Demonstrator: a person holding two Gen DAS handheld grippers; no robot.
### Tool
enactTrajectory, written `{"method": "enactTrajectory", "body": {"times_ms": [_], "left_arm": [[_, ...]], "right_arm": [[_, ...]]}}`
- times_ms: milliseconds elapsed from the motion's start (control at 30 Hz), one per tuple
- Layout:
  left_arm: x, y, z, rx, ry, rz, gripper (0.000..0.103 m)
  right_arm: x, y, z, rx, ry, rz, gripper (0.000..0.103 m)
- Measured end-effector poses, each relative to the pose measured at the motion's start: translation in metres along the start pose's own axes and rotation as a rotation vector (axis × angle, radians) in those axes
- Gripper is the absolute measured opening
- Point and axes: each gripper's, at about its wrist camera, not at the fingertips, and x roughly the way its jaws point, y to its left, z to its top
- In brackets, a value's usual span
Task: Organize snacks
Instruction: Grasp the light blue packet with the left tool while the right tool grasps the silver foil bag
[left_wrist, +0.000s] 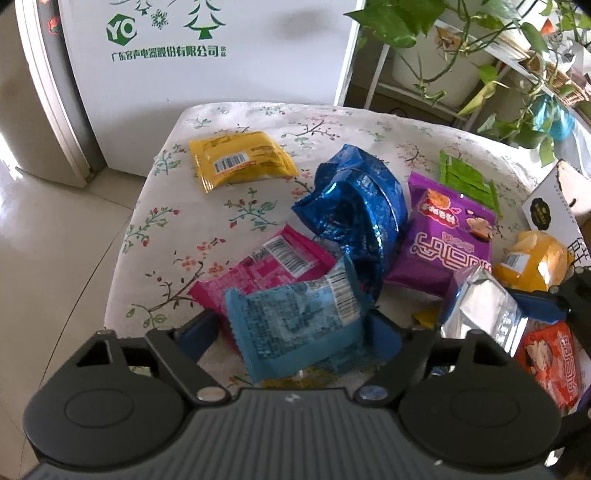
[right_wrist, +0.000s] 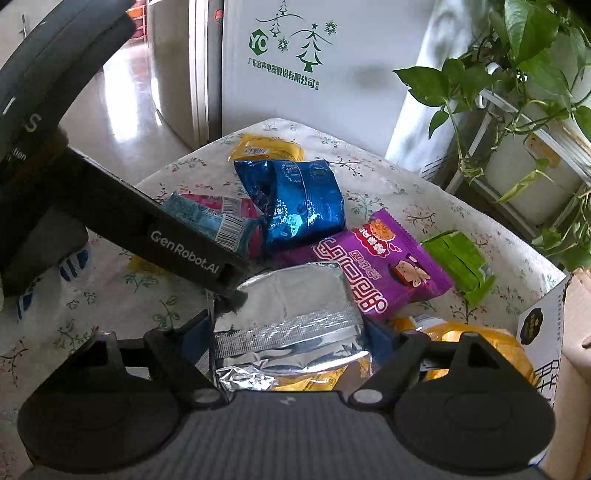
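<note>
Two claws grip crinkled packets: left claw a light-blue barcoded packet, right claw a silver foil packet.

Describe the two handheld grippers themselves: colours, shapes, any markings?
Both are matte black plastic. Each wrist view shows a ribbed dark-grey centre plate flanked by two rounded housings with circular caps, silver pivot pins, and angled linkages ending in blue-padded fingers. The left gripper, seen from the right wrist view, has white "GenRobot.AI" lettering along its side. The right gripper looks identical. No cables or sleeves visible.
</note>
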Motion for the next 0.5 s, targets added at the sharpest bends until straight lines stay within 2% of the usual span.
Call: {"method": "enactTrajectory", "body": {"times_ms": [200, 500], "left_arm": [[-0.005, 0.006, -0.002, -0.027, -0.023, -0.018, 0.065], [-0.018, 0.016, -0.007, -0.058, -0.035, -0.046, 0.050]], "right_arm": [[-0.004, -0.002, -0.003, 0.033, -0.001, 0.007, 0.086], [-0.010, -0.004, -0.005, 0.061, -0.010, 0.019, 0.084]]}}
